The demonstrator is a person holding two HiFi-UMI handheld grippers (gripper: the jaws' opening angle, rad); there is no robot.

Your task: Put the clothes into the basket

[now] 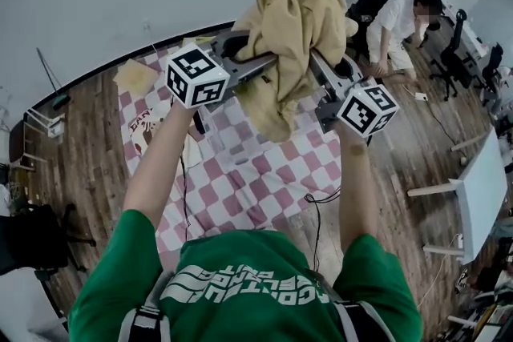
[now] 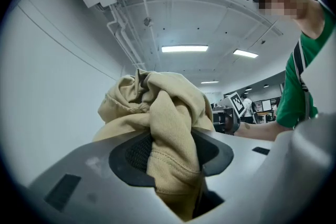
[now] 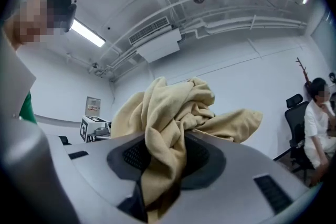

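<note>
Wooden floor (image 1: 401,156) of an office-like room, seen steeply from above. A pink-and-white checkered mat (image 1: 240,172) lies on it in front of the operator, and a white table (image 1: 485,188) stands at the right edge. A seated person (image 1: 393,32) in a white top occupies a chair beyond the mat's far right corner.

The beige garment (image 1: 292,28) is held in the air above the mat's far end, bunched and hanging between the two grippers. The left gripper (image 1: 260,64) is clenched on one fold: in the left gripper view, ribbed beige cloth (image 2: 168,113) fills the gap between the dark pads (image 2: 131,157) and spills out above and below them. The right gripper (image 1: 321,72) grasps another fold in the same way, with cloth (image 3: 173,107) pinched between its pads (image 3: 202,157) and a loose end trailing to the right.

A small tan piece (image 1: 135,76), possibly cloth or paper, lies at the mat's far left corner.
</note>
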